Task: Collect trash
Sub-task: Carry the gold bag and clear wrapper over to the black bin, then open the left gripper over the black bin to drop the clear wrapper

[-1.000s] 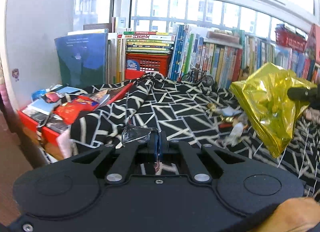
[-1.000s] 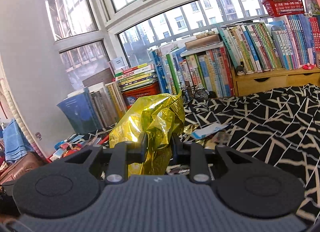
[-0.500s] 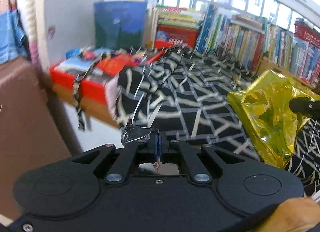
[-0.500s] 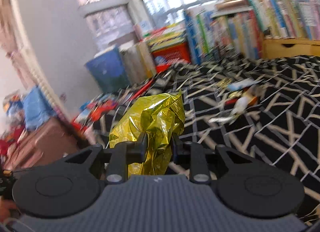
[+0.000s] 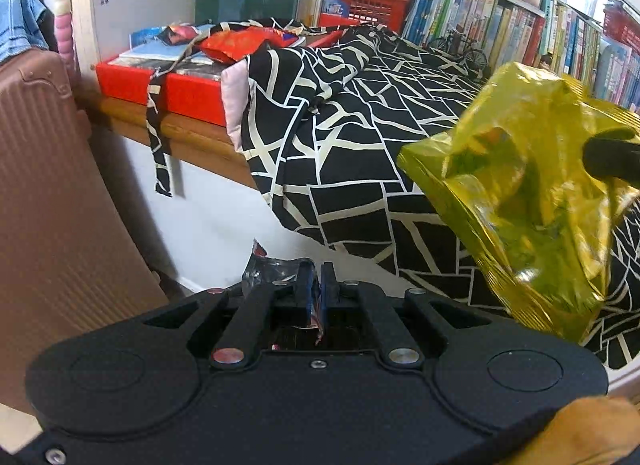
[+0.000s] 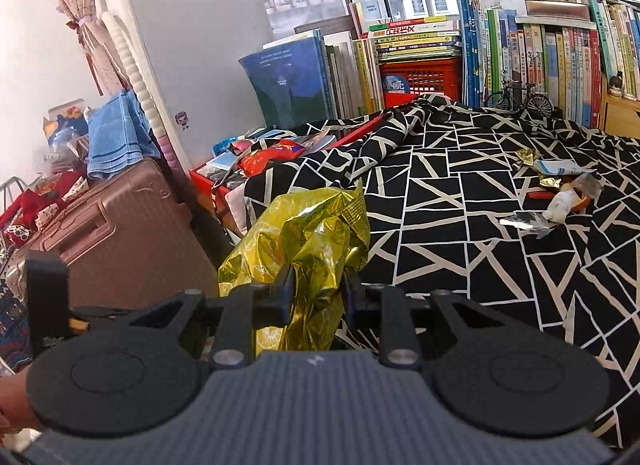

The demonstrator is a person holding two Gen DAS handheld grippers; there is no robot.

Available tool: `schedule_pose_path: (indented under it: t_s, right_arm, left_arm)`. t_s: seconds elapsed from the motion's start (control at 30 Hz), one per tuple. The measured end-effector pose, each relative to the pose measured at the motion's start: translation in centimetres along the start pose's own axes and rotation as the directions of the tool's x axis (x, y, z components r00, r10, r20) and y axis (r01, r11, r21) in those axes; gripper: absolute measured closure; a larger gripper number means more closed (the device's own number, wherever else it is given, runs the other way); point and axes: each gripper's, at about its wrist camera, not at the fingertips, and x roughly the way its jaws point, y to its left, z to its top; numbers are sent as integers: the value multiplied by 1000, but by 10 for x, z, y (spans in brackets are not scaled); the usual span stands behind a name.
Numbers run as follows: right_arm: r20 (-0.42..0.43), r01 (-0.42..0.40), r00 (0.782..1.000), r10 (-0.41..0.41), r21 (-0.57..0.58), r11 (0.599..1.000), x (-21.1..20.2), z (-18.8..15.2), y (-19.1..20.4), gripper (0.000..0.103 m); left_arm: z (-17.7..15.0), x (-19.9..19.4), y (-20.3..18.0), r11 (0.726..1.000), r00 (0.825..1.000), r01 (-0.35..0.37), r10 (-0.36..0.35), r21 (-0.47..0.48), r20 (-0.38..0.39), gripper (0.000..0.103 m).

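Right wrist view: right gripper [image 6: 314,297] clamped on a crumpled gold foil bag [image 6: 308,237], jaws narrowed onto its lower middle; the bag stands up and forward from the jaws, long axis roughly upright, leaning slightly left, hanging in the air off the edge of the black-and-white patterned cover [image 6: 480,225]. Left wrist view: left gripper [image 5: 316,289] pinched nearly shut on a small clear wrapper [image 5: 266,271], which pokes out to the left of the jaws; a scrap dangles below between them. Both hold trash, both point toward the gap beside the pink suitcase [image 5: 52,185]. No bin visible in either view, so the drop point cannot be told. Remaining litter [image 6: 556,201] lies on the cover well to the right of the right gripper, a loose cluster of wrappers; right hand is the nearer one. Judgement: loads must be dropped before that cluster is reachable; next pick calls for a rightward swing
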Motion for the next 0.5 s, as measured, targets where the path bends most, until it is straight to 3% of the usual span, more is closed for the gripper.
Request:
schedule_pose_path:
  t_s: [0.2,0.33,0.5]
  right_arm:
    - [-33,34,999,-34,6,999,10,0,-3,74]
    - [-35,44,998,-44,5,999,11,0,-3,74]
    - [-32,49,998,-49,4,999,12,0,-2,74]
  left_arm:
    - [11,22,0,1000,1000,18,-18,2,-7,96]
    - [16,29,1,1000,1000,9,-9,8,6,82]
    - [21,30,7,1000,1000,-2,2,-5,16,79]
